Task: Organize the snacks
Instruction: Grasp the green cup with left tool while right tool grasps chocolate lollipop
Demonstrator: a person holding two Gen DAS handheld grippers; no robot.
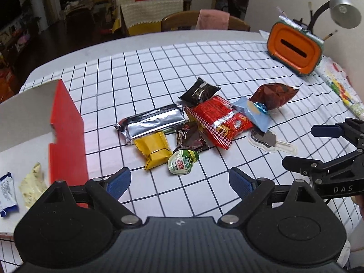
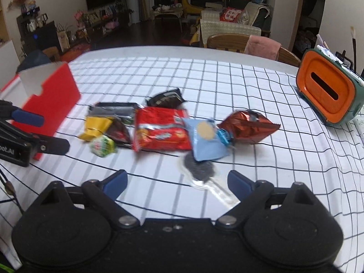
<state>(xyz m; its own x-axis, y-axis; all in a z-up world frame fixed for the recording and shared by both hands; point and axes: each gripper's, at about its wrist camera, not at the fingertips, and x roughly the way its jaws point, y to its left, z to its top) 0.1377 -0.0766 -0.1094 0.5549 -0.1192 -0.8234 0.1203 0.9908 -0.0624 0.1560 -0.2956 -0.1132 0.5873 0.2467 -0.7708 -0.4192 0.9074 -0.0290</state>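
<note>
The left hand-held gripper (image 1: 179, 183) hangs spread and empty over the desk (image 1: 204, 59), just short of a green-lidded jelly cup (image 1: 182, 161). The right hand-held gripper (image 2: 177, 185) is also spread, holding nothing, with a clear-wrapped dark lolly (image 2: 201, 173) ahead of its fingers. Only the left view shows two wrapped pieces inside the red box (image 1: 66, 134) at left. The snacks (image 1: 216, 119) lie heaped mid-desk, crinkled and overlapping.

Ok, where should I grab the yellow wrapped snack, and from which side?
Take the yellow wrapped snack across its narrow width, mid-body, coming from above on the near side. It lies flat with crimped ends; the silver packet touches its far end, and the green jelly cup sits close on its right. The left tool is nearest, open.
</note>
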